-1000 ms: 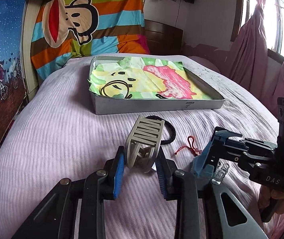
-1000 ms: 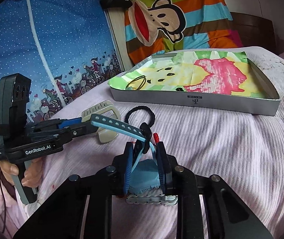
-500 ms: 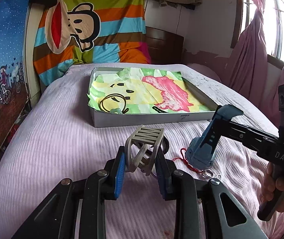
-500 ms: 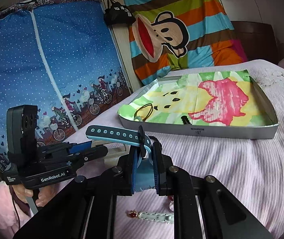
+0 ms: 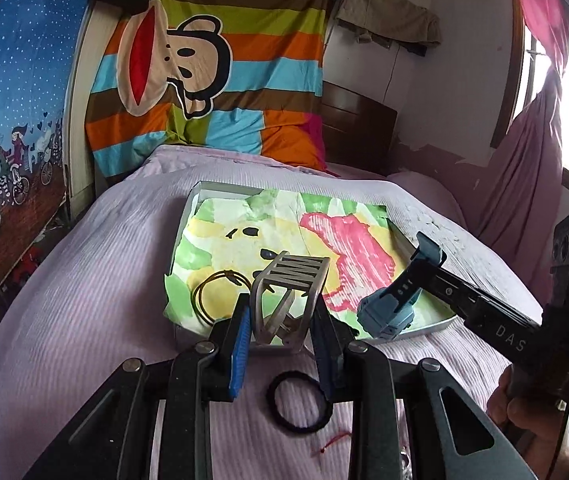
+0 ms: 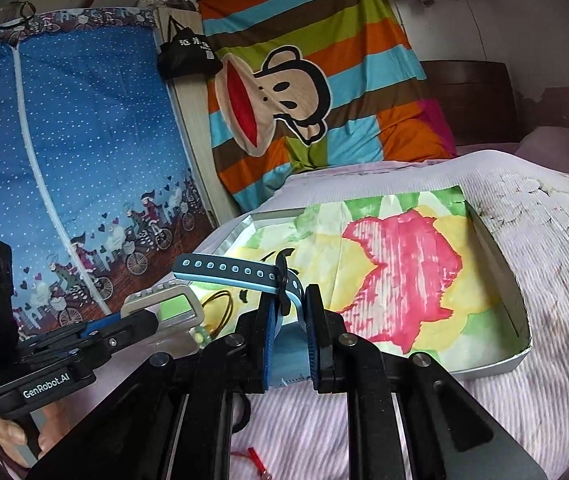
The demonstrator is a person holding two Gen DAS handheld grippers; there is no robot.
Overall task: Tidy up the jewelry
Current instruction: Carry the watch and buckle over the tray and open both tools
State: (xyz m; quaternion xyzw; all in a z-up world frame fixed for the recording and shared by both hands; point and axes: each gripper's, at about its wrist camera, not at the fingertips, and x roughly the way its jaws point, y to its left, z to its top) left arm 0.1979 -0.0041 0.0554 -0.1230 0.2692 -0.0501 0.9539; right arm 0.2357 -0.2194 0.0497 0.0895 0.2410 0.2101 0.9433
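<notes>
My left gripper is shut on a grey hair claw clip and holds it above the near edge of the grey tray. The tray is lined with a colourful cloth. My right gripper is shut on a blue watch and holds it over the tray's near side; the watch also shows in the left wrist view. A gold bangle lies in the tray's near left corner. A black hair tie and a red string lie on the bed below my left gripper.
The tray sits on a lilac bedspread. A striped monkey-print blanket hangs at the head of the bed. A blue printed wardrobe stands to the left, pink curtains to the right.
Both grippers have risen and moved forward from the bedspread to over the tray's near edge, each carrying its item. The hair tie and red string stay behind on the bed.
</notes>
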